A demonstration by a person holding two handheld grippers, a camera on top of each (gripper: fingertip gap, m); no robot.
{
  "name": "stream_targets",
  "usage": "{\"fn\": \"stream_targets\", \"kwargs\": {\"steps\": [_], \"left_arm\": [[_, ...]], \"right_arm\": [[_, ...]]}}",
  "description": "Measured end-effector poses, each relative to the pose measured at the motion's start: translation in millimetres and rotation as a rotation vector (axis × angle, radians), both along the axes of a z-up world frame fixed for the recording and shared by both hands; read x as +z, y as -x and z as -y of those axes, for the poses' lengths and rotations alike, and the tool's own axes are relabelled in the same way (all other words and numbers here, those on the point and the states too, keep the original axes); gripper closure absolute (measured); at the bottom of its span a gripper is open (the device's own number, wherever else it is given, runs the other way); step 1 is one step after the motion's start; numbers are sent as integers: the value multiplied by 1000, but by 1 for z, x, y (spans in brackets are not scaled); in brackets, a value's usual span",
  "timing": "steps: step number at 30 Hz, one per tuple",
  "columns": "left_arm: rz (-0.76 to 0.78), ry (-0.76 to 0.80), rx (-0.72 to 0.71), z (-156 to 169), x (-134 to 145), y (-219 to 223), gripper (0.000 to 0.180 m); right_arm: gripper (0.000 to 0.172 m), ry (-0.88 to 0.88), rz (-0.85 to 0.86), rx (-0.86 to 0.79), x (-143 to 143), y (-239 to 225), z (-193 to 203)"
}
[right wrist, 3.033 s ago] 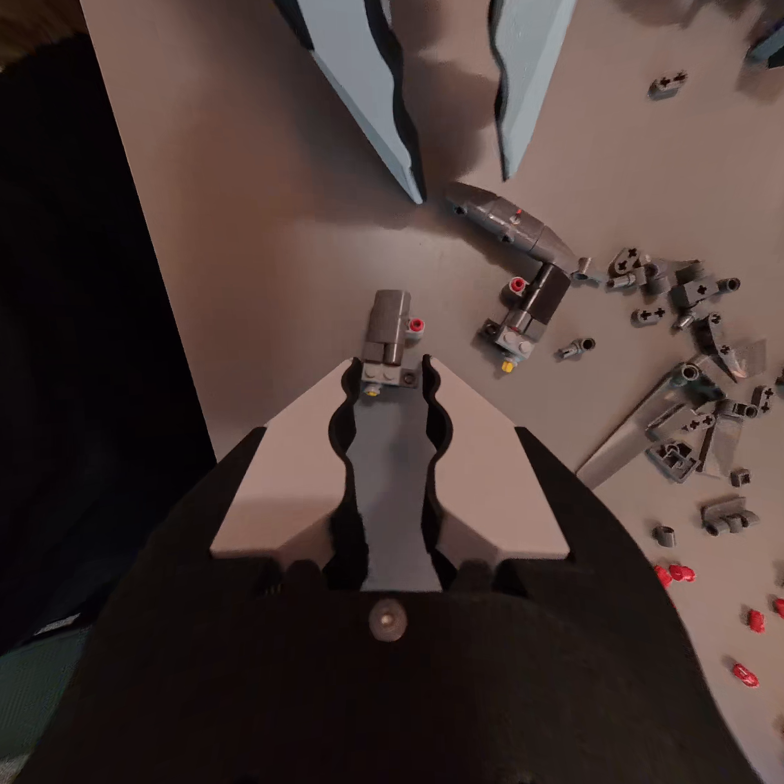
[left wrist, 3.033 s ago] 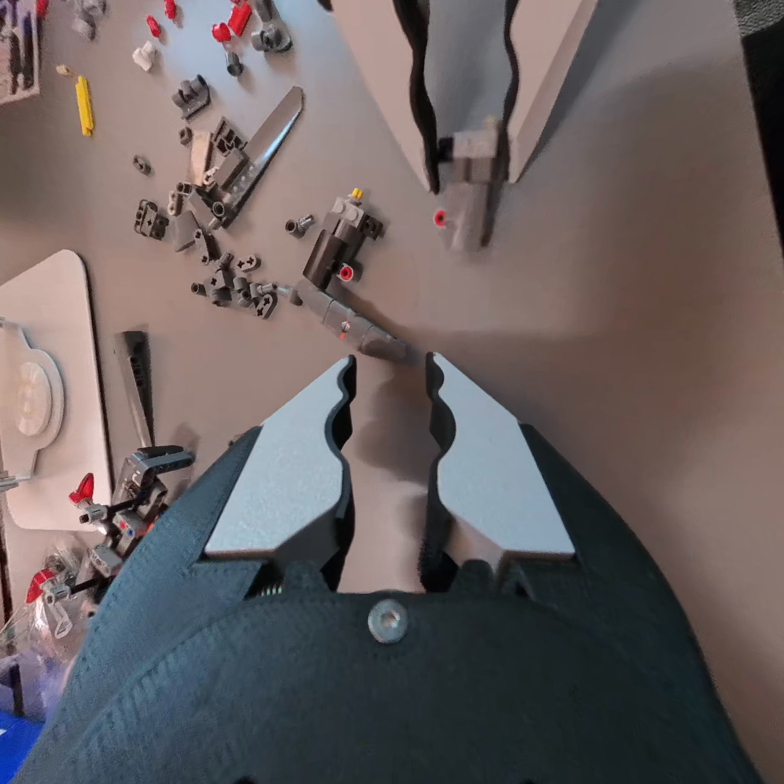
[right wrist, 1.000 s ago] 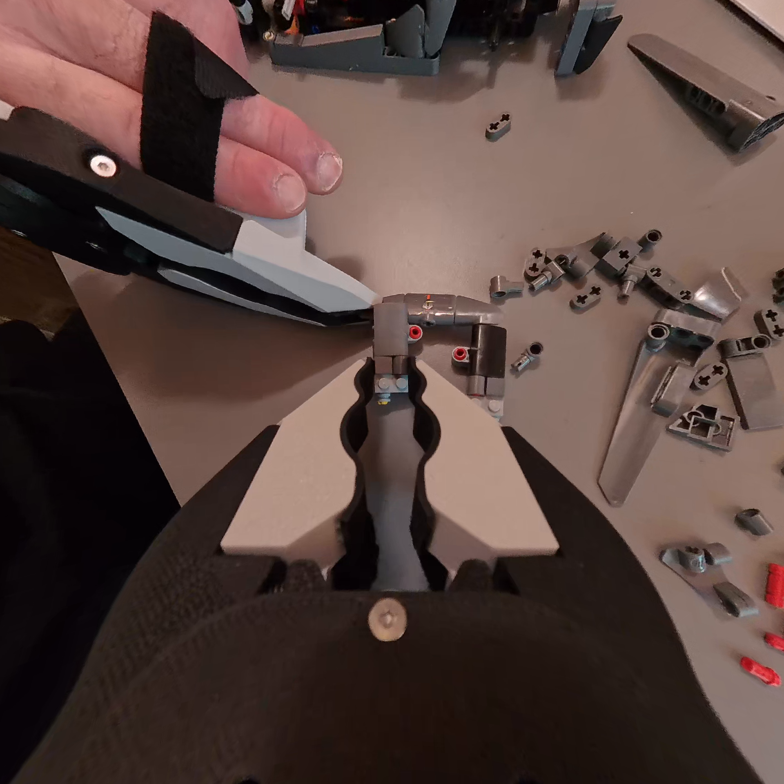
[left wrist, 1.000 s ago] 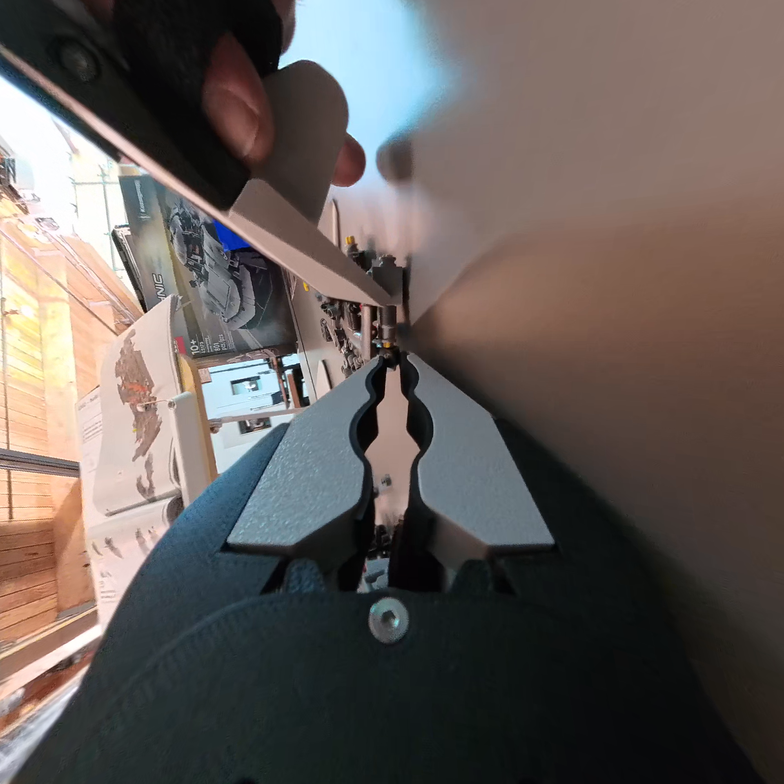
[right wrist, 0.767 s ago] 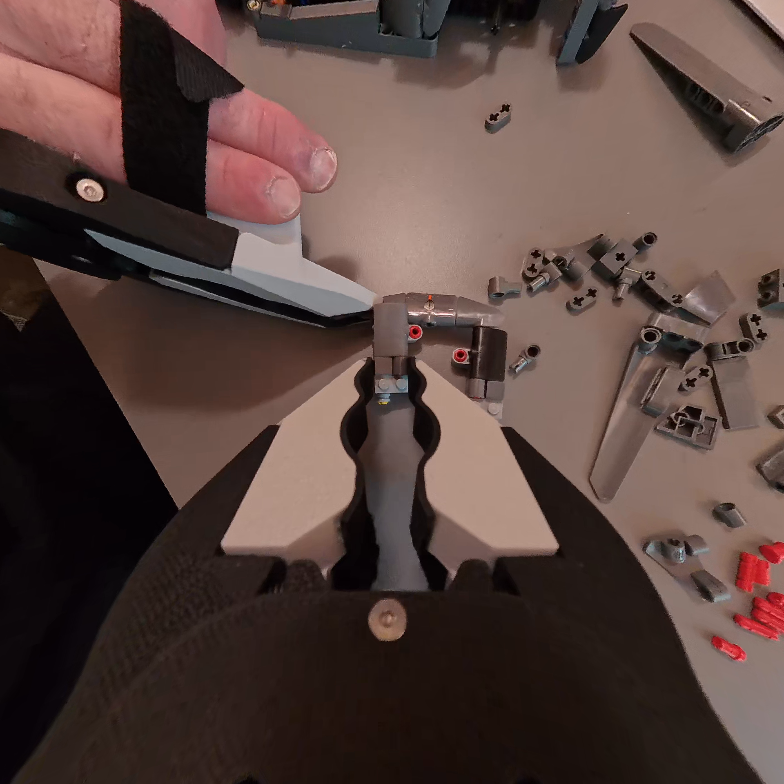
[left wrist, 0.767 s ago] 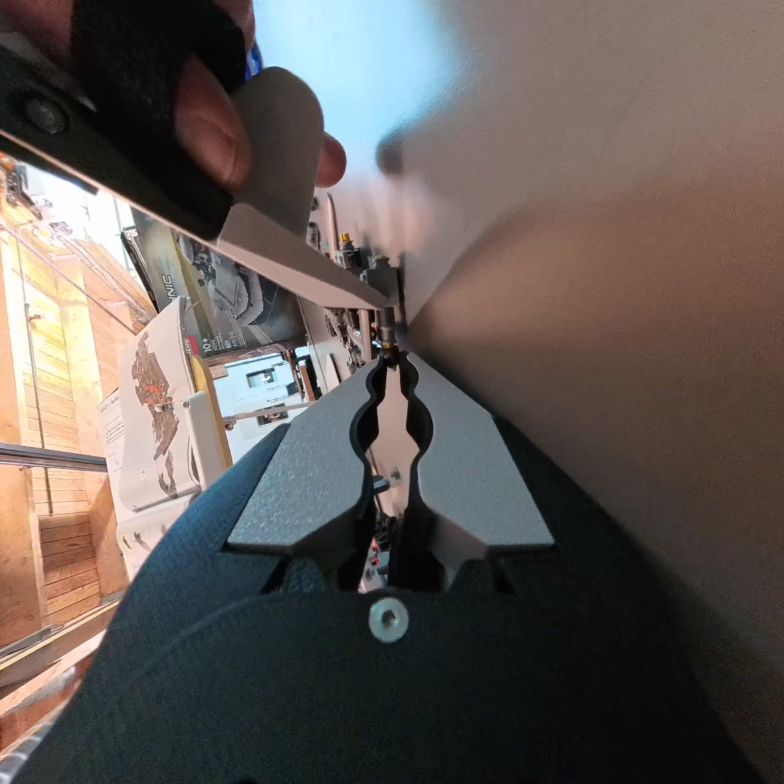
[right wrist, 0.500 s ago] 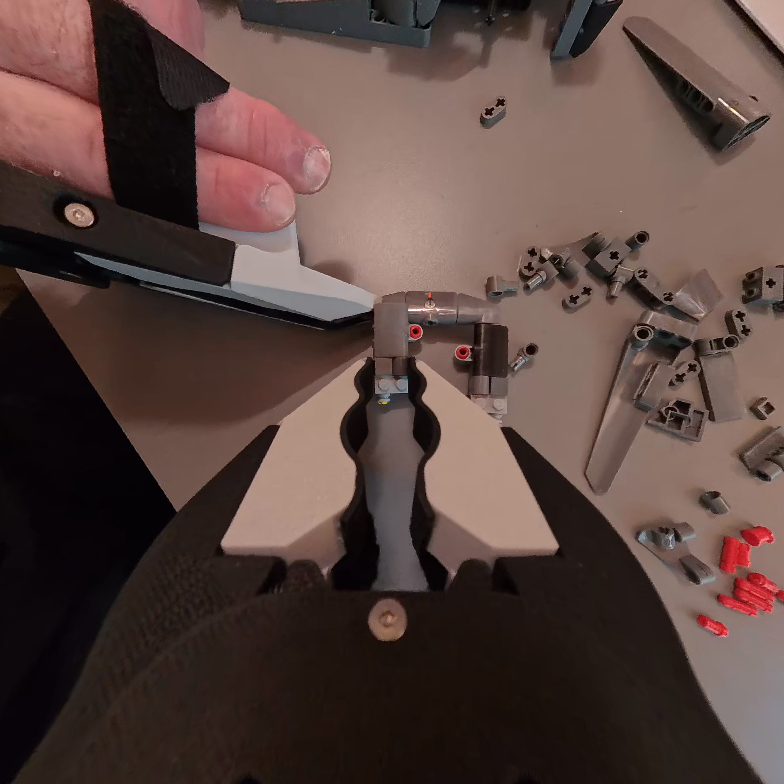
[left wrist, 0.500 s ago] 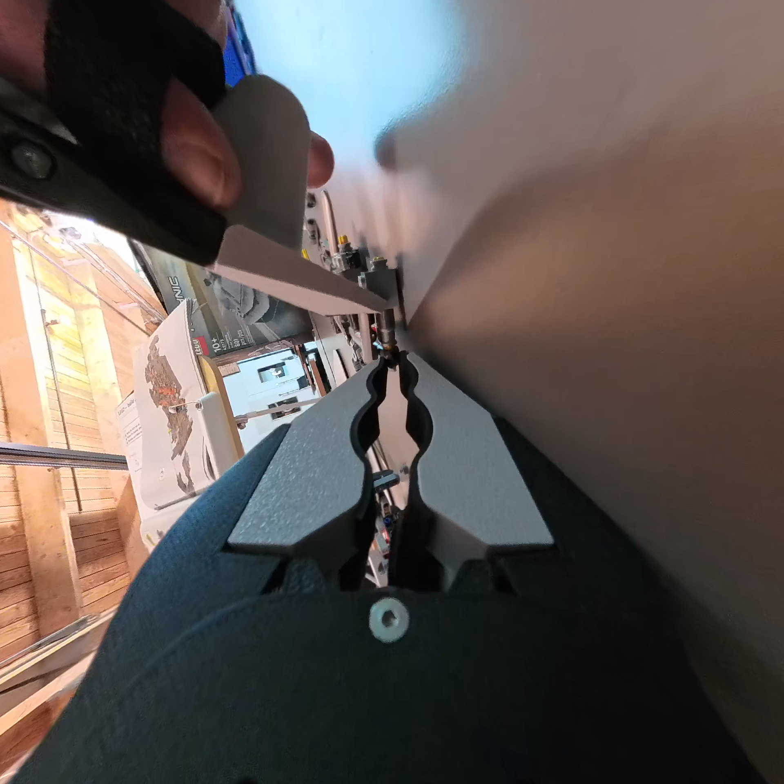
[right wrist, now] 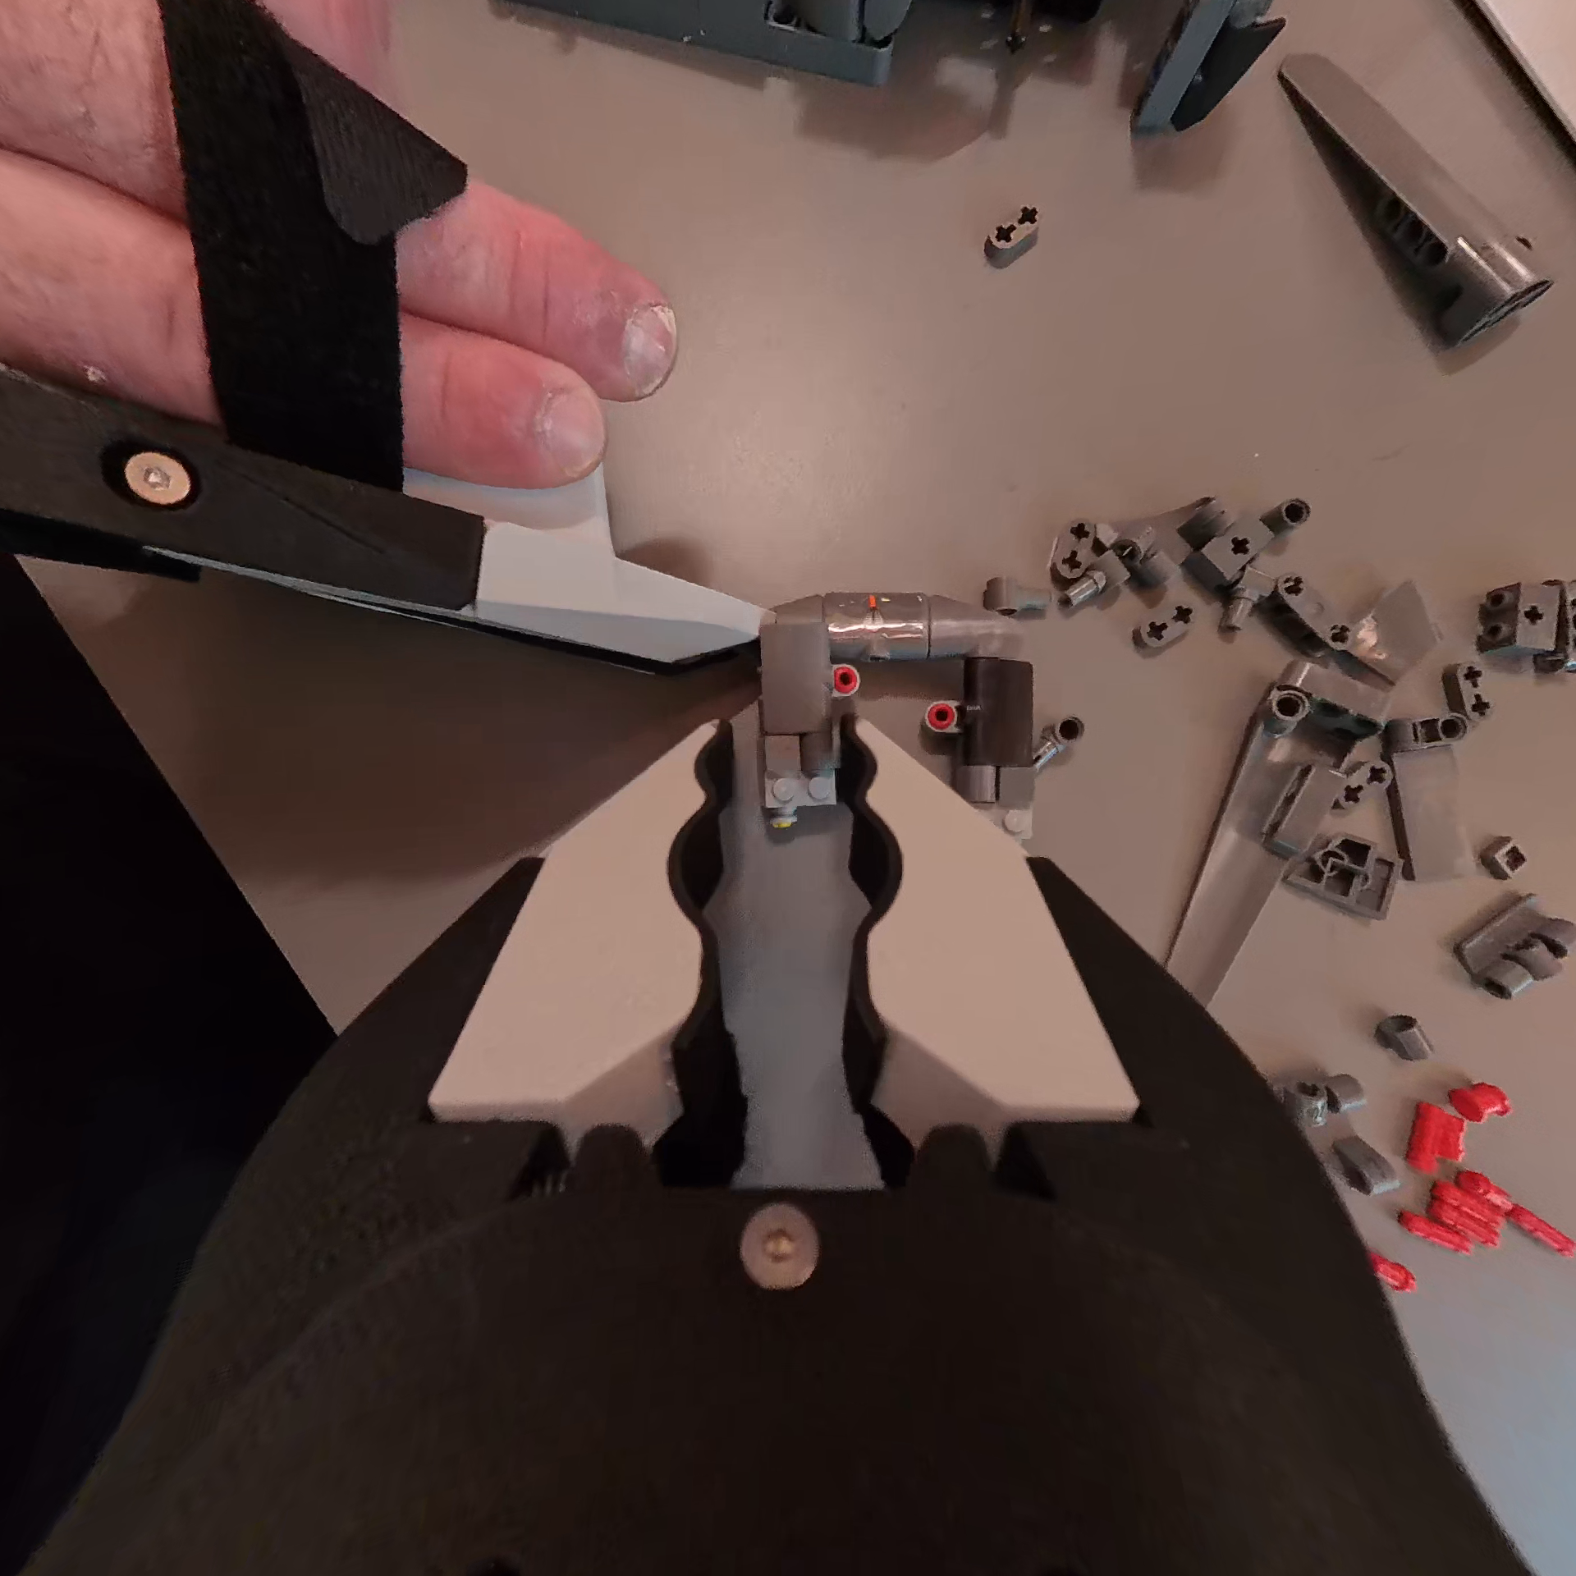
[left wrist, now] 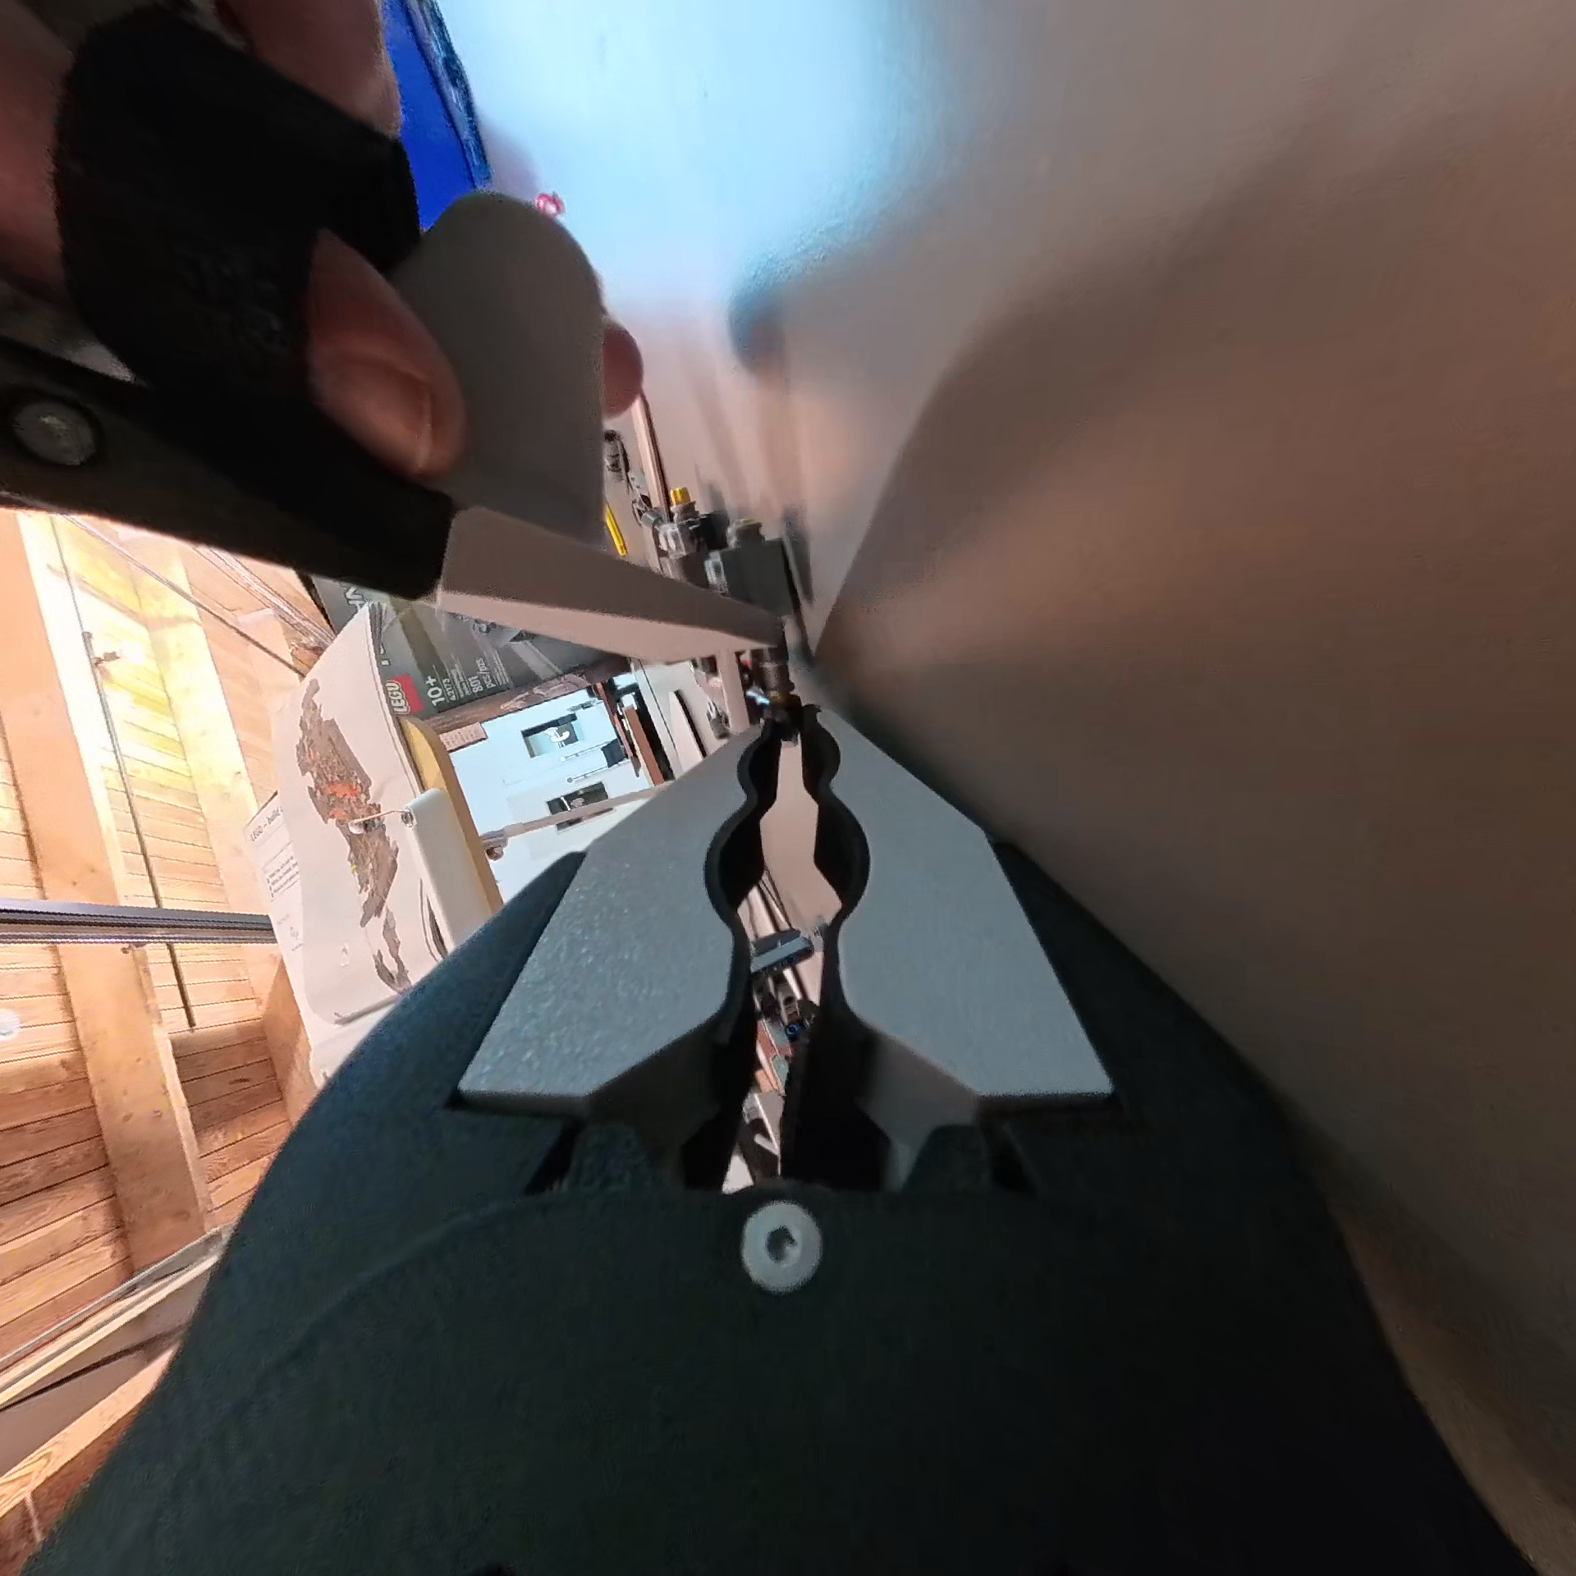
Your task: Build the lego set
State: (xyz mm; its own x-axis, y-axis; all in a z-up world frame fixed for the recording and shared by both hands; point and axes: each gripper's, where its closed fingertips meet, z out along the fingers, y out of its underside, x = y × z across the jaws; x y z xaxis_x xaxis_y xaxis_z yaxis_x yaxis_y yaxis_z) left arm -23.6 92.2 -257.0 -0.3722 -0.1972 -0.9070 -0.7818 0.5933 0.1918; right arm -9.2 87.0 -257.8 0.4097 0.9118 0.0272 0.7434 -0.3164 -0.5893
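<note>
Two tools meet at grey brick assembly (right wrist: 797,682) on bench (right wrist: 853,341). Right tool (right wrist: 789,742) stands apart, pads astride assembly's near end, not pressing. Left tool (left wrist: 786,715) together, tips pinching assembly's small end pin. Loose grey bricks (right wrist: 1279,597) right.

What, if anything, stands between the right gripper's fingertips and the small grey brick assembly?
Nothing visible: the grey brick assembly already sits between the right gripper's open fingers. The left gripper meets its far end from the side.
</note>
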Motion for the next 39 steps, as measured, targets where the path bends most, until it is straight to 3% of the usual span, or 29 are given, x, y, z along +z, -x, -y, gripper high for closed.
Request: {"fn": "stream_targets", "kwargs": {"steps": [10,15,39], "left_arm": [[-3,-3,6,-2,0,1,178],[-7,-13,-3,-2,0,-1,178],[-21,-25,-14,-3,0,-6,180]], "right_arm": [[147,-63,-15,40,8,-7,3],[158,-77,-16,20,2,-5,-6],[159,1,-13,14,1,-6,-5]]}}
